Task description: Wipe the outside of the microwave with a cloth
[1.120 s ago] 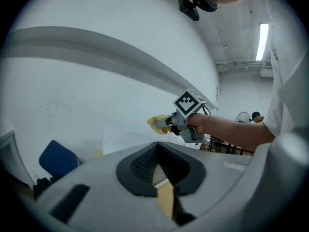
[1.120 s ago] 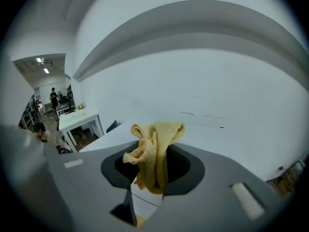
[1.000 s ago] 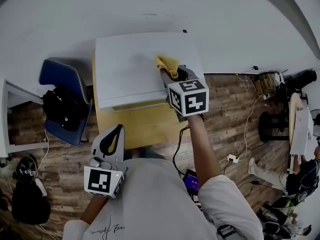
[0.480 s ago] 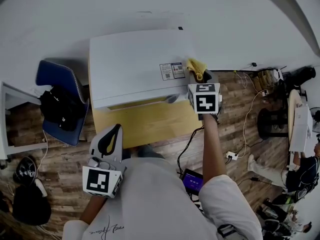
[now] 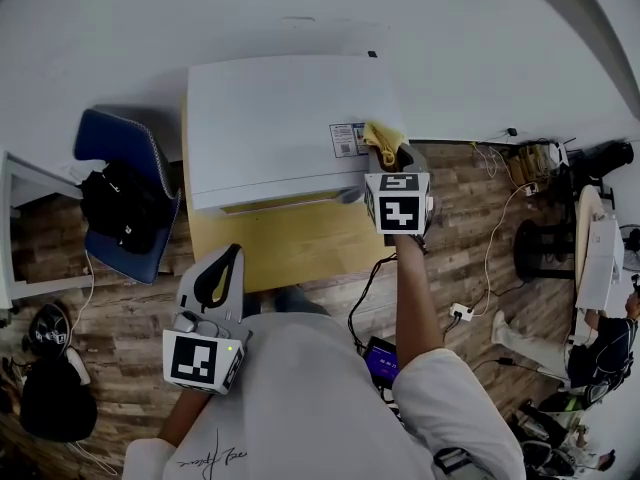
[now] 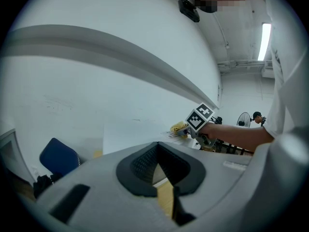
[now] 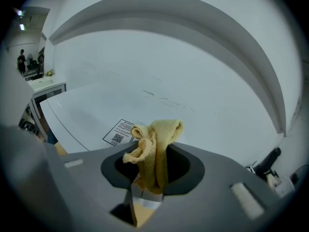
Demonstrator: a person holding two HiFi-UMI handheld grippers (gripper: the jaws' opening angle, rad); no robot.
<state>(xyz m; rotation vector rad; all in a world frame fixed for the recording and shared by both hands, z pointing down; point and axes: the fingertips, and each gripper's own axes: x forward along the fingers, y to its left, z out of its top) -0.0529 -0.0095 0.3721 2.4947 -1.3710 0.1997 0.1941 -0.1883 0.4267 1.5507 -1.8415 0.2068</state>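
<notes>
The left gripper (image 5: 232,260) is held low by the body, fingers together on nothing, well apart from the work. Beyond the desk (image 5: 290,243), the right gripper (image 5: 392,160) is nearer: its fingers are clamped on the yellow cloth (image 5: 383,138), set at the right edge of the white microwave (image 5: 265,128) top, just beside its label (image 5: 346,139). The rest of that top stretches leftward along its long axis.

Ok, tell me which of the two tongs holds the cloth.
The right tongs, shut on the yellow cloth over the microwave; the left tongs are shut and empty.
</notes>
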